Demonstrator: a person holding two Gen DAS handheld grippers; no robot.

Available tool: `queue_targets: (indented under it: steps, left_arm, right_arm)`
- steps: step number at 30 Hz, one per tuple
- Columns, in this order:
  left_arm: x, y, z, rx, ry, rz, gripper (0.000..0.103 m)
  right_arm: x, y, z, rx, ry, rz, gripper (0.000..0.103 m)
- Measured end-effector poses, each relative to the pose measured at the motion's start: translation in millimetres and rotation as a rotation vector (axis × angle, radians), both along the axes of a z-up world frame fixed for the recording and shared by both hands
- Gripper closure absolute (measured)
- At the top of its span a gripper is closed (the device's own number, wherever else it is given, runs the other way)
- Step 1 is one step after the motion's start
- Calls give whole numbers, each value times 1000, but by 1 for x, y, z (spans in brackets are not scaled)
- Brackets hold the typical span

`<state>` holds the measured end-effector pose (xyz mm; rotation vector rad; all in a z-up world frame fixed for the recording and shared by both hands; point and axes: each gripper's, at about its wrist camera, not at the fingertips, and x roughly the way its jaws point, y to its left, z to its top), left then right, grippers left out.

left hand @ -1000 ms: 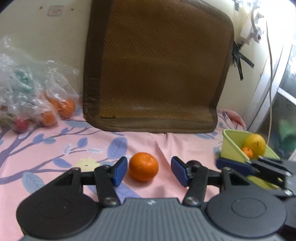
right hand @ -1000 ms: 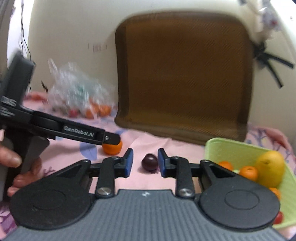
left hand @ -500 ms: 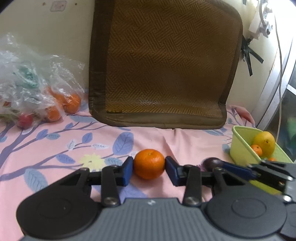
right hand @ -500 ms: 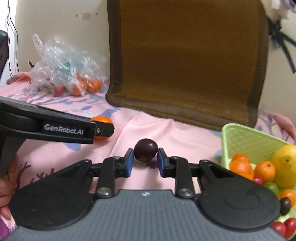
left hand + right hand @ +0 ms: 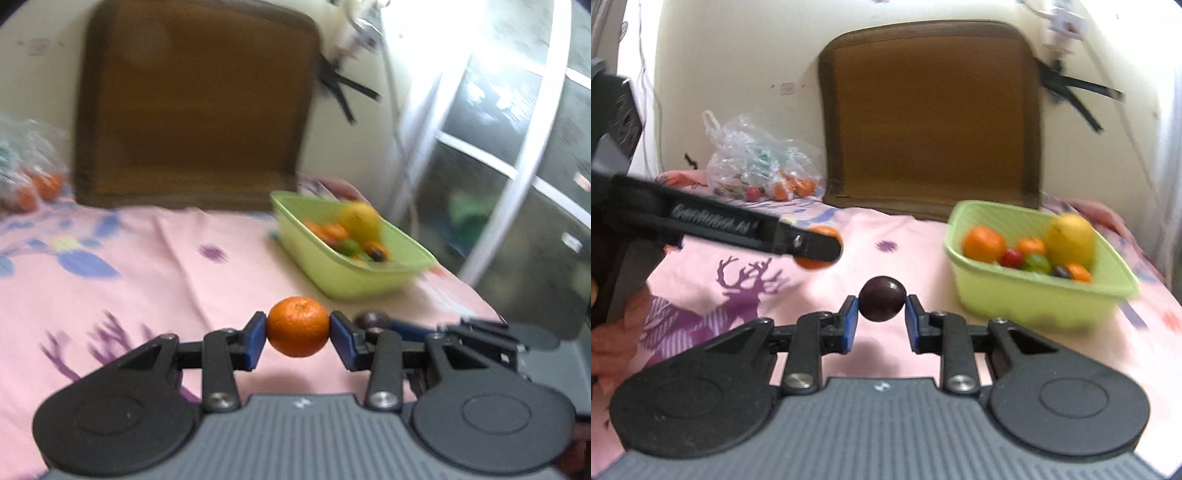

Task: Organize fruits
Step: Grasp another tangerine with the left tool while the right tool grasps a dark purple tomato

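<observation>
step: carrying fruit to green basket [image 5: 1034,295] | left gripper [image 5: 297,334] jaws clamped an orange [image 5: 297,325] | right gripper [image 5: 881,319] jaws pinched a dark plum [image 5: 881,298] | both above pink bedsheet [image 5: 905,240], near basket | next: reach over rim, release

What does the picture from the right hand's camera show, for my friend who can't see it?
The right claw pinches a small dark purple plum just above a pink bedsheet. To its right sits a green basket of mixed fruit, and at left the left claw holds an orange. A brown cushion leans on the wall behind.
</observation>
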<state>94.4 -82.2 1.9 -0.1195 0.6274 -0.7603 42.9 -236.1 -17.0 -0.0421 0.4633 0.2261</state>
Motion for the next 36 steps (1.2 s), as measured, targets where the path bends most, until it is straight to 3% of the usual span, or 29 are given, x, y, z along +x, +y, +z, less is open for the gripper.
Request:
queue_targets:
  steps: [10, 15, 36]
  left_arm:
    - [-29, -32, -14, 110, -27, -47, 64]
    - [-30, -35, -16, 130, -28, -46, 61]
    - [-34, -40, -16, 151, -49, -50, 64]
  right_arm:
    - [-36, -39, -10, 8, 33, -115, 73]
    - [-35, -40, -21, 9, 81, -106, 71]
    - [-34, -38, -22, -5, 78, -85, 73]
